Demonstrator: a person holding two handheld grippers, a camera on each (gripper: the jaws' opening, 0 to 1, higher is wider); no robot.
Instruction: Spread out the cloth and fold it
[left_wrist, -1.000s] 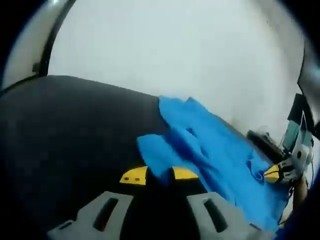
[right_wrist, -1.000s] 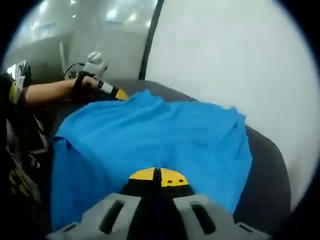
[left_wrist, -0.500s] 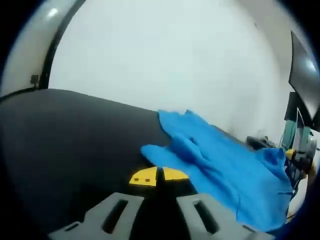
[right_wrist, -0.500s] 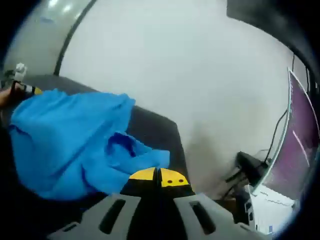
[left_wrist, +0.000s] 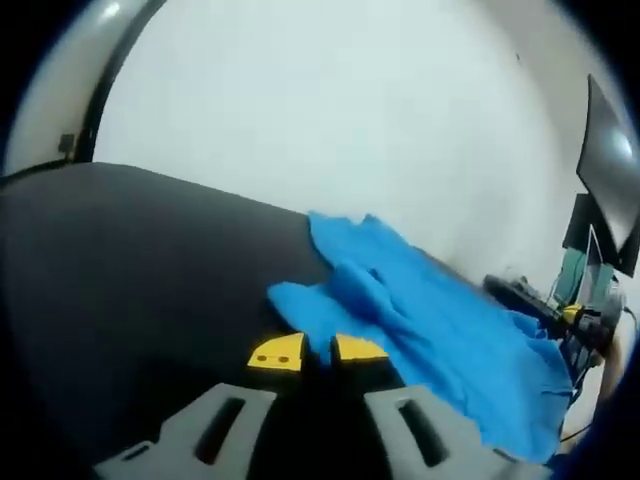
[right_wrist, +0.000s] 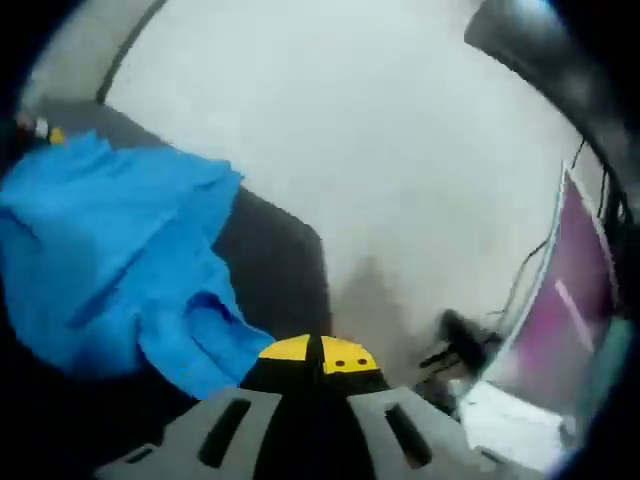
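The left gripper (left_wrist: 318, 351) clamps a near corner of the blue cloth (left_wrist: 430, 320) on the dark table (left_wrist: 140, 270) — the right gripper (right_wrist: 318, 353) pinches another corner, jaws together.

A plain bright blue, unpatterned, is being shown by the cloth (left_wrist: 430, 320) in both views, with darker blue in its folds. A dark charcoal grey is being displayed by the table top (left_wrist: 140, 270). Yellow tips with small dark dots, on grey and black bodies, are being shown by the left gripper (left_wrist: 318, 352) and the right gripper (right_wrist: 318, 353). An off-white is being presented by the wall (left_wrist: 330, 110), and a purple-magenta tint by the screen (right_wrist: 560, 330).
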